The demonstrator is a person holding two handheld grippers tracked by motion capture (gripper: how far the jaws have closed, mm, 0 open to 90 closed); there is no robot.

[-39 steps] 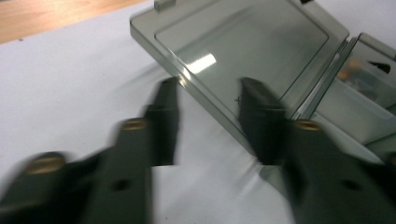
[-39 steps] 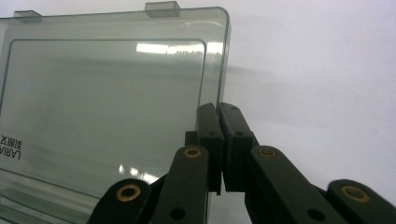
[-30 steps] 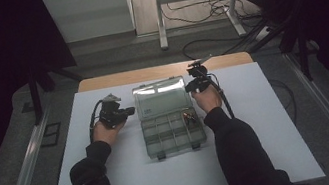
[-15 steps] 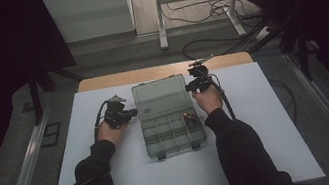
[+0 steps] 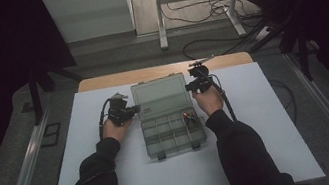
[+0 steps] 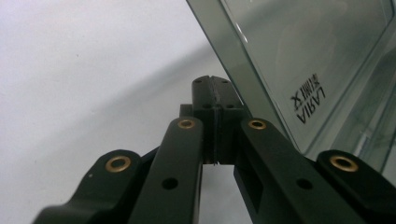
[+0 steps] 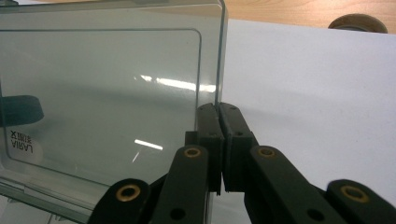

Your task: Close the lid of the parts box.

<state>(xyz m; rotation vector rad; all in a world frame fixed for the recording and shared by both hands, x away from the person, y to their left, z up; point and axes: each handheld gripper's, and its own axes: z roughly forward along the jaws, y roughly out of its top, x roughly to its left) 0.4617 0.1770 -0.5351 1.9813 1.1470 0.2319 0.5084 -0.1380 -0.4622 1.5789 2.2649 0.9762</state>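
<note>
A white counter (image 5: 268, 120) carries a clear grey plastic organiser box (image 5: 173, 132), which sits at its middle between the person's two hands. The box's lid (image 5: 161, 97) is open and lies back on the far side, away from the person. The tray is split into small compartments, and one compartment at its right side holds a few small dark and reddish pieces (image 5: 189, 118), too small to tell apart.

The lid carries a small printed label (image 6: 308, 100); in the left gripper view it reads roughly "AIRAJ" with smaller characters beside it that cannot be made out, and in the right gripper view the same label (image 7: 22, 143) shows reversed through the plastic.

The left claw (image 5: 131, 111) sits just beside the lid's left edge, its jaws closed flat against each other with nothing between them. The right claw (image 5: 194, 86) sits at the lid's right edge, jaws likewise pressed together and empty, their tips right by the lid's rim.
</note>
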